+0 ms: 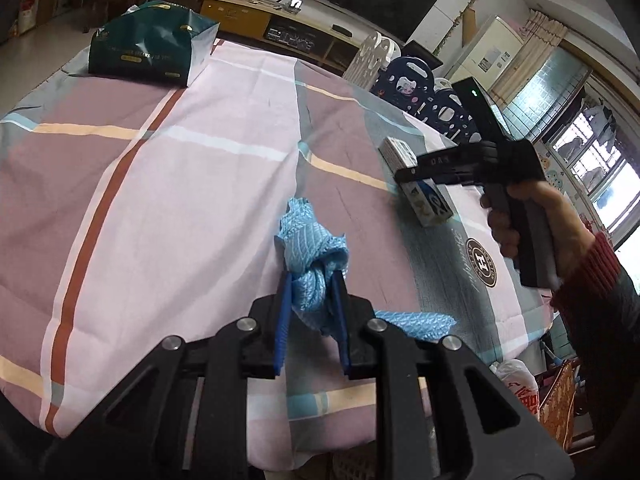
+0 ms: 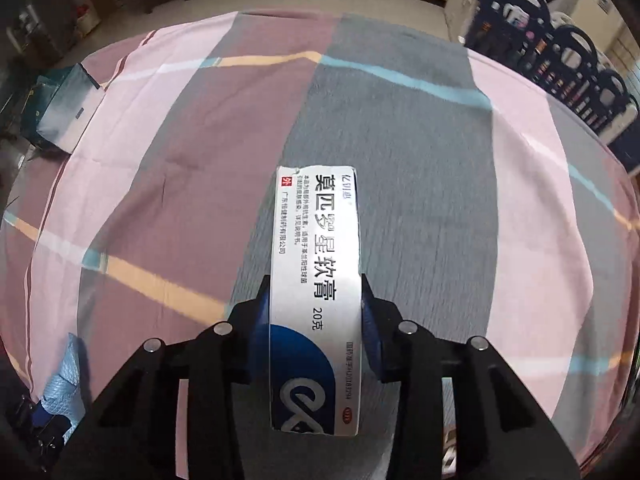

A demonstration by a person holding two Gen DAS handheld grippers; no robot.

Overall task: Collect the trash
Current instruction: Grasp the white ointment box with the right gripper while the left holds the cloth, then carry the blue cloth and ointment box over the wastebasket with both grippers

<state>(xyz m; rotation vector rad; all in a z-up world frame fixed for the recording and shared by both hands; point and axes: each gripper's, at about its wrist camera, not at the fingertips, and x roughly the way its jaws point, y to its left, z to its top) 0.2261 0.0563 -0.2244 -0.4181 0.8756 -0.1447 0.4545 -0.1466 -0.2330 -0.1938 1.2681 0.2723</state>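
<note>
The green bag (image 1: 150, 46) stands at the far left corner of the tabletop (image 1: 180, 184), far from both tongs. The left tongs (image 1: 310, 292), nearer the bag, grip a blue cloth (image 1: 314, 248). The right tongs (image 2: 316, 300) grip a box (image 2: 314, 264), long axis pointing forward. I cannot see inside the bag.
</note>
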